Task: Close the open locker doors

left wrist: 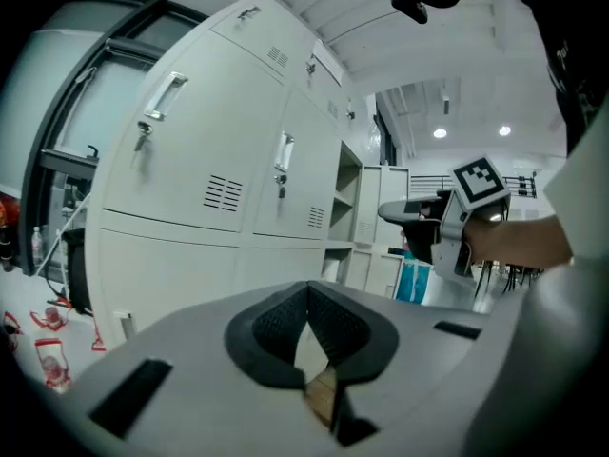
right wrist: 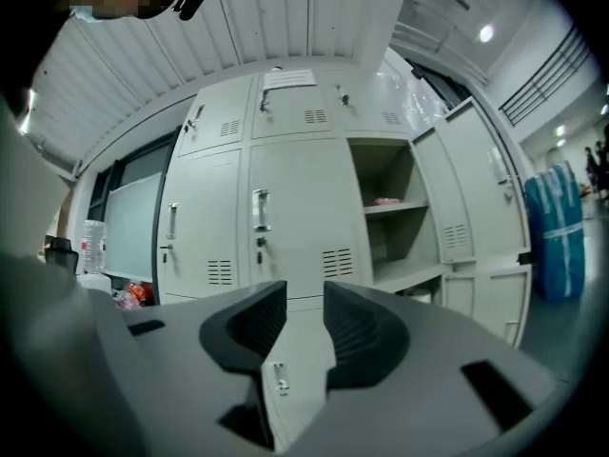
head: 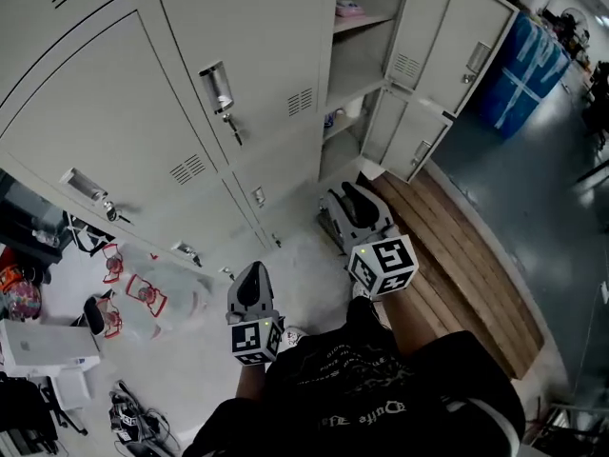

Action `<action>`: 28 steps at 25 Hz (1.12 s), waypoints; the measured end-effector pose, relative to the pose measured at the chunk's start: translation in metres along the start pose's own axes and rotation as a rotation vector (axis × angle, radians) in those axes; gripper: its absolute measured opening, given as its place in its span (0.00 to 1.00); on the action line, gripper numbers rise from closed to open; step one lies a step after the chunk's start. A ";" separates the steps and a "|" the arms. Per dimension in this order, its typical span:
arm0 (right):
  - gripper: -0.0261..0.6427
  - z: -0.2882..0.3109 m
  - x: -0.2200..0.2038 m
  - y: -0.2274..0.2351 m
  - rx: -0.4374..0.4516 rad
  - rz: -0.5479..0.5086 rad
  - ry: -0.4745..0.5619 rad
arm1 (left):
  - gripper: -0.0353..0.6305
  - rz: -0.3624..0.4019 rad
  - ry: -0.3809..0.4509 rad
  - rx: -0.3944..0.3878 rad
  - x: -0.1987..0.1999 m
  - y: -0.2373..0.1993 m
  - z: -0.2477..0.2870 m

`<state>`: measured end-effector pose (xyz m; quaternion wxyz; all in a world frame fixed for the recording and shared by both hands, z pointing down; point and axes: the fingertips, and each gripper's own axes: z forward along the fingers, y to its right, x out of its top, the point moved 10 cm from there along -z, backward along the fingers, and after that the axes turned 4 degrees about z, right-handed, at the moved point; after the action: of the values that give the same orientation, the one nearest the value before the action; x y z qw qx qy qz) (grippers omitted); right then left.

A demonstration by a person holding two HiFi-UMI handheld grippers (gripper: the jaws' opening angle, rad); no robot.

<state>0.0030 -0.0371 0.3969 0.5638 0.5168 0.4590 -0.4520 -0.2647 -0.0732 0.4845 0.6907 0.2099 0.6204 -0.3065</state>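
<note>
- Two locker doors hang open at the right end of the lockers point(head: 190, 93) in the head view: an upper door point(head: 481, 50) and a lower door point(head: 419, 141). The left gripper point(head: 253, 274) and right gripper point(head: 347, 198) are held apart from them, beside a wooden platform point(head: 466, 265).
- Left gripper view: its jaws are clenched tip to tip on nothing. The right gripper shows side-on.
- Right gripper view: its jaws are parted and empty. Only here do the open shelves show, with a pink thing point(right wrist: 385, 201) on one.
</note>
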 end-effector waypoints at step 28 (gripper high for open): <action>0.22 -0.056 0.095 0.382 -0.199 -0.047 0.057 | 0.06 -0.023 -0.035 -0.055 0.030 0.199 0.185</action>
<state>0.3927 0.0372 0.3648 0.5884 0.4597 0.5295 -0.4026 0.0070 -0.0580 0.4633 0.7035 0.1782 0.6187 -0.3010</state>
